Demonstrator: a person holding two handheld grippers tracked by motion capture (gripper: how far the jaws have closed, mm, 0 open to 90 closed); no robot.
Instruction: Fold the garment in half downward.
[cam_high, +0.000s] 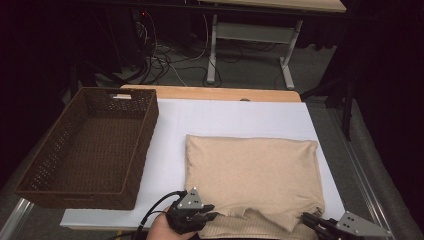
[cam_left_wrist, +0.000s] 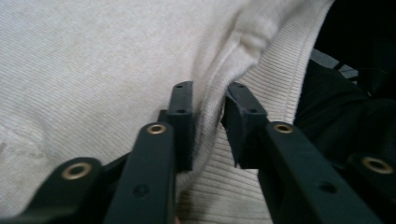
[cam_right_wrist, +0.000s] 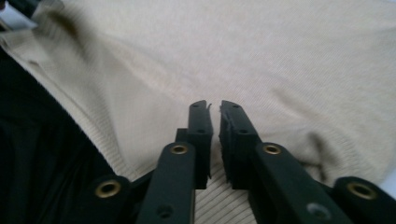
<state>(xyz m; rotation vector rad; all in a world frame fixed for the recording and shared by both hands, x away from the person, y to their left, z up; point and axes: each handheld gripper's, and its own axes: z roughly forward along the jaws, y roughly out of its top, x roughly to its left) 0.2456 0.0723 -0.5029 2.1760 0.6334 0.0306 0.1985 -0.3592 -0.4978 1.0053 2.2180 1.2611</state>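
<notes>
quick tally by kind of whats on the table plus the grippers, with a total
beige folded sweater: 1
brown wicker basket: 1
white table mat: 1
grippers: 2, the left gripper and the right gripper
total: 5

Looking down from above the bench's (cam_high: 240, 112) near edge; two close views along jaws, sharing the beige sweater (cam_high: 252, 175).

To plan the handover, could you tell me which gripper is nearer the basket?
Left. The left gripper is just right of the basket's near corner; the right gripper is a sweater's width farther right.
</notes>
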